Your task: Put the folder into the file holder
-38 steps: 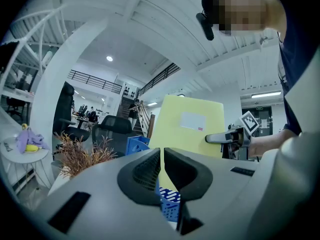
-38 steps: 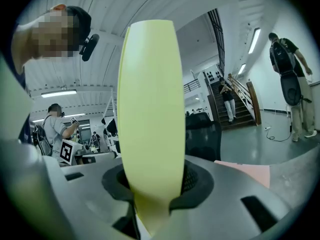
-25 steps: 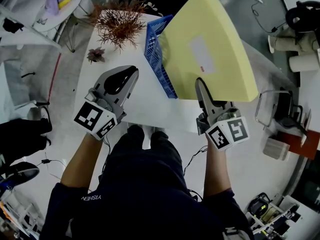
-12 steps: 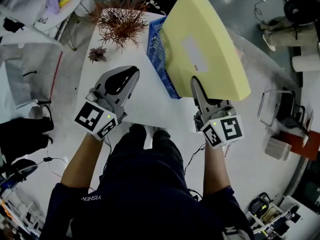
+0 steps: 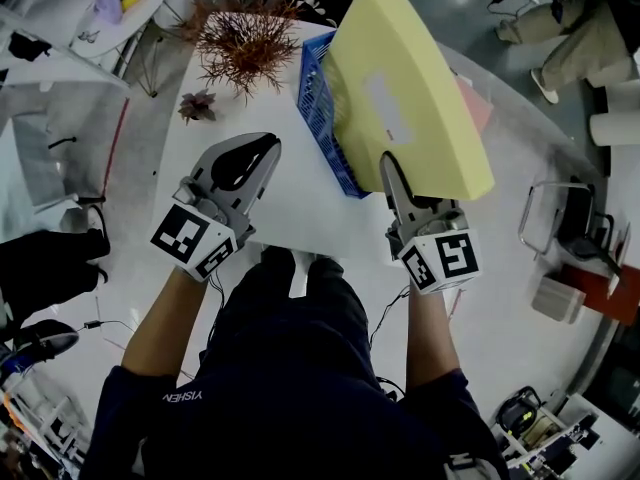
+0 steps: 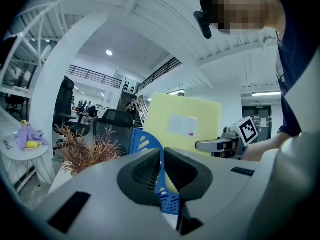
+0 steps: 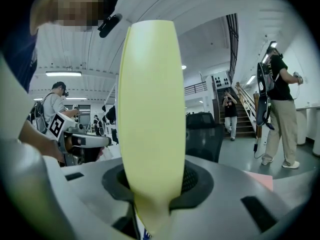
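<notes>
A large yellow folder (image 5: 400, 88) with a white label is held up on edge, its lower corner pinched in my right gripper (image 5: 392, 173), which is shut on it. In the right gripper view the folder (image 7: 150, 109) rises straight out of the jaws (image 7: 152, 184). The folder's left edge leans over the blue mesh file holder (image 5: 318, 108) on the white table (image 5: 290, 208). My left gripper (image 5: 262, 148) hovers left of the holder, jaws together with nothing between them. From the left gripper (image 6: 161, 156) view I see the holder (image 6: 145, 144), the folder (image 6: 182, 124) and the right gripper (image 6: 210, 145).
A dried reddish plant (image 5: 240, 43) and a small succulent (image 5: 197, 105) stand on the table's far left. A pink sheet (image 5: 478, 103) lies behind the folder. A wire basket (image 5: 560, 223) is off the table's right, and a person's legs (image 5: 580, 28) show at the top right.
The right gripper has shifted slightly left, and the folder has swung left with it, closer over the blue file holder. The left gripper has stayed where it was.
</notes>
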`<state>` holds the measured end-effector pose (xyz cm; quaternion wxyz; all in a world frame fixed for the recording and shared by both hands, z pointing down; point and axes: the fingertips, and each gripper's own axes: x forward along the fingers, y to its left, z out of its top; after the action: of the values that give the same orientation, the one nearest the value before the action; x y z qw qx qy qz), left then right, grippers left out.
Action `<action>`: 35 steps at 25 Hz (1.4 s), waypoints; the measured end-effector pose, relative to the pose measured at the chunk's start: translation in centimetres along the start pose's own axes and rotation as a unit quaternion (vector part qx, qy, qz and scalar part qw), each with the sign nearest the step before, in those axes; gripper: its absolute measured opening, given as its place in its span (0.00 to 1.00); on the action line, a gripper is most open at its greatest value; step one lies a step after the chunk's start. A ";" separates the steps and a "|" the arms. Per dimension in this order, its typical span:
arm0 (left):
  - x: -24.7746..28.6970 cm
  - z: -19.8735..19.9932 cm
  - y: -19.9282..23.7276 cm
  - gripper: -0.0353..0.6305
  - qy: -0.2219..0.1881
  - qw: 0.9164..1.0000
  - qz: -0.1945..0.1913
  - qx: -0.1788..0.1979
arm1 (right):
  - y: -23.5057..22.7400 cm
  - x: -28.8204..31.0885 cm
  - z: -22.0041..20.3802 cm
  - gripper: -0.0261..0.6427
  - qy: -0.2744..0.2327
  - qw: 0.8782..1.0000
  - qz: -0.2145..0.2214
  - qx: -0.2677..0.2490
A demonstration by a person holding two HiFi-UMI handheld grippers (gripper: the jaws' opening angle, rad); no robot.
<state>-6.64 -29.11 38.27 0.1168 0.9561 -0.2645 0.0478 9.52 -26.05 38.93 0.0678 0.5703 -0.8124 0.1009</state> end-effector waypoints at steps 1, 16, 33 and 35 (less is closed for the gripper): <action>0.0 -0.1 0.0 0.12 0.001 1.000 0.000 0.000 | 0.0 0.1 -0.2 0.25 0.001 1.000 0.001 -0.001; 0.3 -1.6 0.2 0.12 0.024 1.000 0.006 0.004 | -0.6 1.2 -3.4 0.25 0.007 1.000 -0.001 0.014; 0.2 -3.5 0.1 0.12 0.044 0.999 0.011 -0.003 | -0.7 2.7 -6.9 0.25 0.021 0.999 -0.003 0.029; 0.2 -3.5 0.1 0.12 0.043 0.999 0.012 -0.004 | -0.7 2.7 -7.1 0.25 0.022 0.999 -0.004 0.029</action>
<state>-6.66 -28.44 41.74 0.1312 0.9495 -0.2704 0.0894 9.17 -27.06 46.50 0.0698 0.5726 -0.8054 0.1365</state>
